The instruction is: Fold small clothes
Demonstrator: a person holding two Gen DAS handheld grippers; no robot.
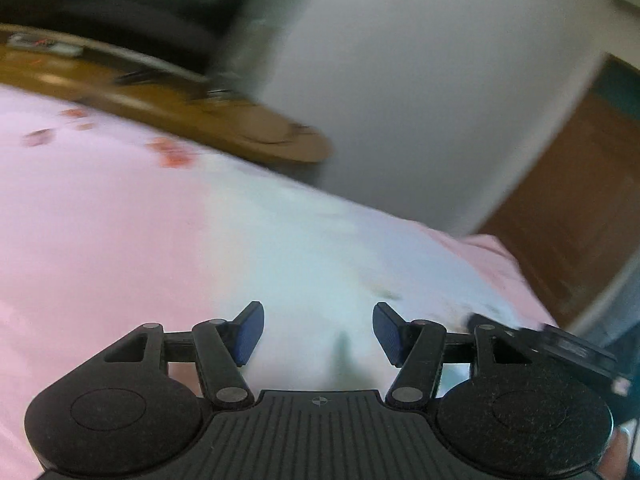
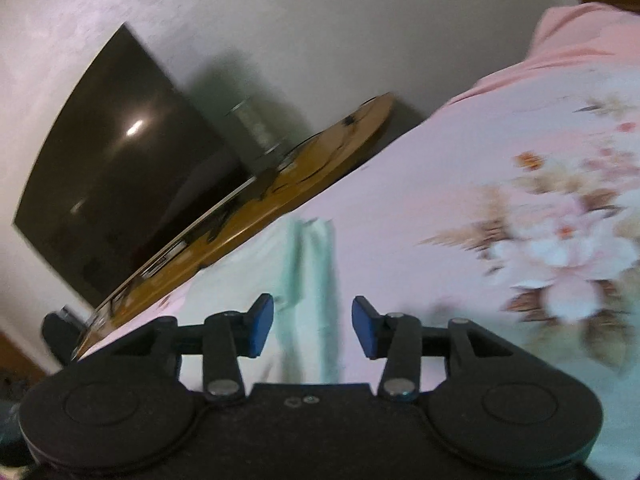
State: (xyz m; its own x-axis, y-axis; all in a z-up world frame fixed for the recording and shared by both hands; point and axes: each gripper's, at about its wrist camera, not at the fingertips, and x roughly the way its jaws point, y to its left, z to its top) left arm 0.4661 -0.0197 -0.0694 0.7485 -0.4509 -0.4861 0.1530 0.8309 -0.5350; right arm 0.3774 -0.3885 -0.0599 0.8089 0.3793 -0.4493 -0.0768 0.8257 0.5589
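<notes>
The cloth (image 2: 316, 280), pale mint, lies on a pink floral bedsheet (image 2: 500, 184) just ahead of the right gripper (image 2: 313, 330), whose jaws are spread with nothing between them. The left gripper (image 1: 318, 332) also stands spread over the sheet. A wooden tabletop (image 2: 280, 192) and a dark screen (image 2: 116, 160) sit beyond.

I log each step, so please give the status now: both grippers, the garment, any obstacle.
Left gripper open, empty. Right gripper open, empty. Mint garment flat on floral sheet, ungrasped. No obstacle seen.
</notes>
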